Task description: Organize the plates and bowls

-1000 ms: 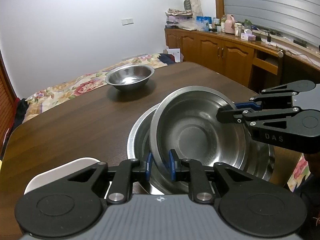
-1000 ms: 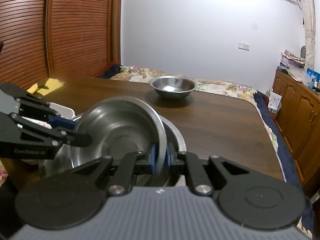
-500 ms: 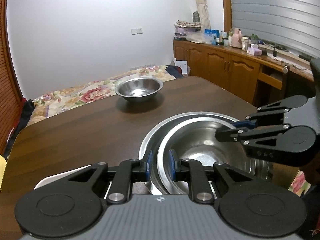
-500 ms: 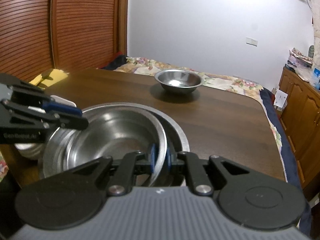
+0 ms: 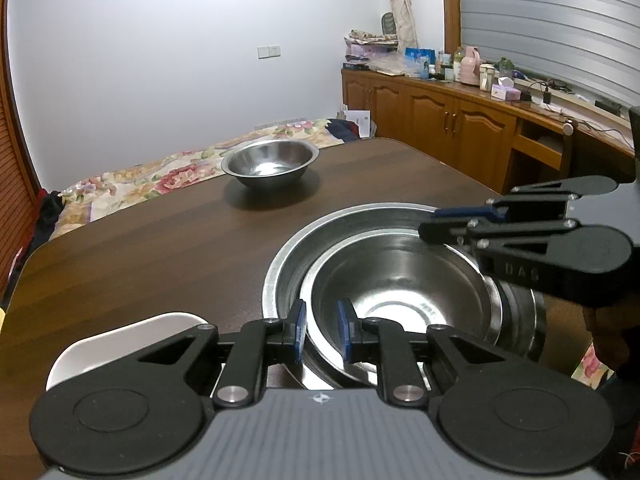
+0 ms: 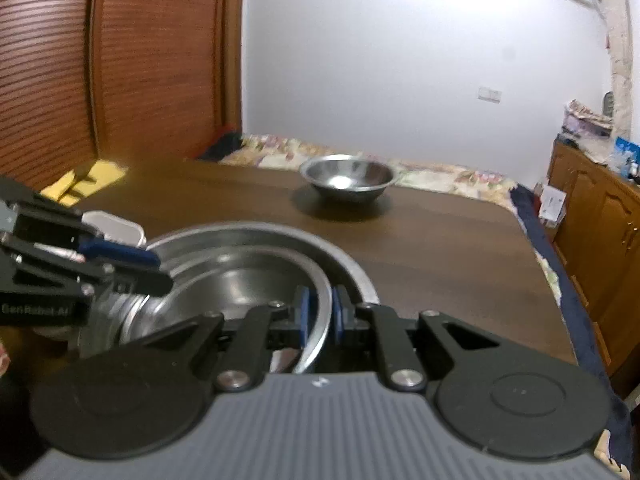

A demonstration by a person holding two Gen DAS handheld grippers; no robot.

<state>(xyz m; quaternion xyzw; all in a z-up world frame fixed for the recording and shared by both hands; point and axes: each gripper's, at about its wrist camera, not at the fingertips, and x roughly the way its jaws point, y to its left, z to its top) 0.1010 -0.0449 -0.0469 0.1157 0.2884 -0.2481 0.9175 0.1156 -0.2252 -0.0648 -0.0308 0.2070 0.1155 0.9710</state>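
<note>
A steel bowl [image 5: 400,292] sits nested inside a larger steel bowl [image 5: 288,264] on the brown table [image 5: 140,248]. My left gripper [image 5: 320,332] straddles the inner bowl's near rim with a small gap either side. My right gripper [image 6: 319,316] straddles the opposite rim [image 6: 320,300] of the same bowl [image 6: 240,280], also slightly parted; it shows in the left wrist view [image 5: 432,224]. A smaller steel bowl [image 5: 270,162] stands alone at the table's far side, also in the right wrist view [image 6: 347,178].
A white dish [image 5: 120,340] lies at the table's near left, beside my left gripper; it shows in the right wrist view [image 6: 116,228]. A floral bed [image 5: 160,176] lies beyond the table. Wooden cabinets [image 5: 440,120] line the right wall.
The inner bowl was held tilted above the large bowl, then came down level into it. Both grippers' jaws have parted slightly from its rim.
</note>
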